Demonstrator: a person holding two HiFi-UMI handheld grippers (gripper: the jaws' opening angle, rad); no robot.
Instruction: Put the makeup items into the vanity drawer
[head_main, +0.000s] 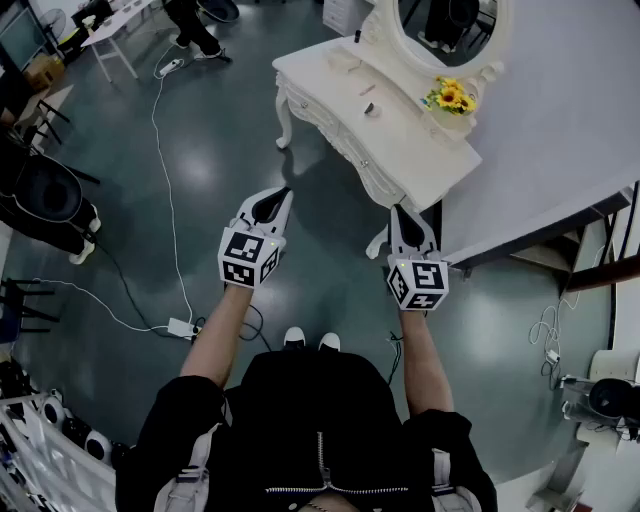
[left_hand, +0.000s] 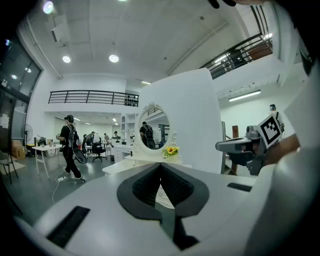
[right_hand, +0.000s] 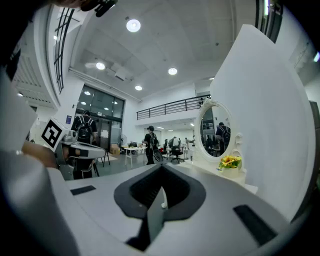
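Left hand-held gripper and right hand-held gripper both closed, empty, held above floor near white vanity table.

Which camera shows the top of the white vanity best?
The head view: it looks down onto the vanity top, so the small items lying on it show. Both gripper views see the vanity side-on; they show its mirror and yellow flowers, but the top only as a thin edge.
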